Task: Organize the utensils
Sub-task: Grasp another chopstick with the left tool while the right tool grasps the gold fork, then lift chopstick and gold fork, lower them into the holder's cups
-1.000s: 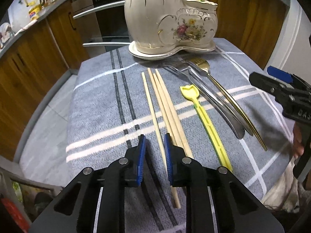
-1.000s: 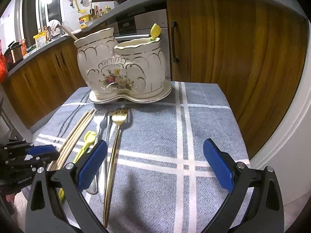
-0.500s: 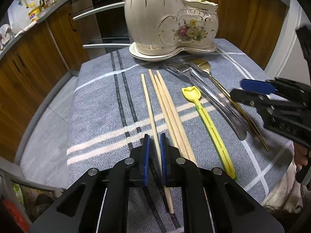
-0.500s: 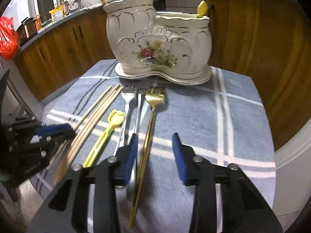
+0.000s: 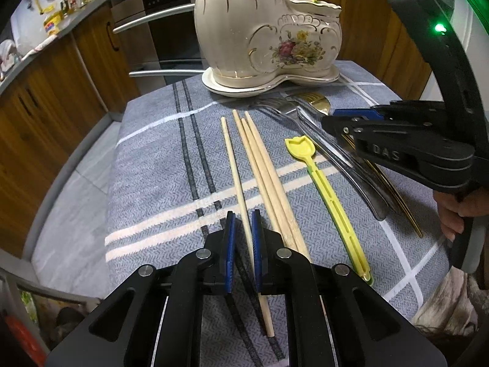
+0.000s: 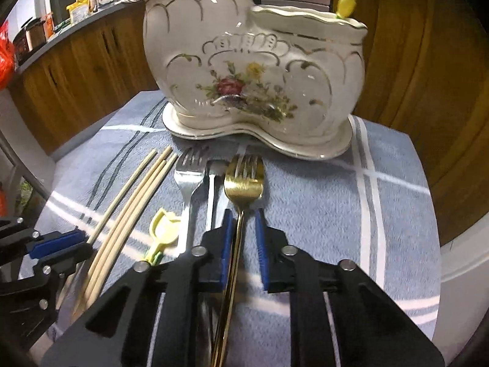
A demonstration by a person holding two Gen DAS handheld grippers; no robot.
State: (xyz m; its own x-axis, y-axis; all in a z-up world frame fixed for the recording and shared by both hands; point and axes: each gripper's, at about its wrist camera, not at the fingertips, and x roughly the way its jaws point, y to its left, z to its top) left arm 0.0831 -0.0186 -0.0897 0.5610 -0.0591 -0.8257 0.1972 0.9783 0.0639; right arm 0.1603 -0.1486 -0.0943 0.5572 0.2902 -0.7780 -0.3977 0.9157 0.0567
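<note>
Room: kitchen; wooden cabinet fronts (image 5: 45,116), oven with steel handles (image 5: 159,21) behind.
Bench: covered by grey-blue woven cloth with white and dark stripes (image 5: 152,177); all loose utensils lie on it.
Holder: cream two-compartment ceramic utensil holder with floral print and gold trim (image 6: 253,70), at far edge of bench, on matching saucer; a yellow handle tip shows in the lower compartment.
Right claw (image 6: 243,244): jaws have just been closing; gold metal fork (image 6: 244,180) has its handle between the pads, which look nearly pressed together on it.
Left claw (image 5: 243,238): narrowed onto single pale wooden chopstick (image 5: 235,171); contact looks made.
Key relation: both long axes run straight ahead from each claw toward the holder.
Others: three wooden chopsticks (image 5: 262,165), silver forks (image 6: 189,174), yellow plastic scoop (image 5: 324,180), between the claws.
</note>
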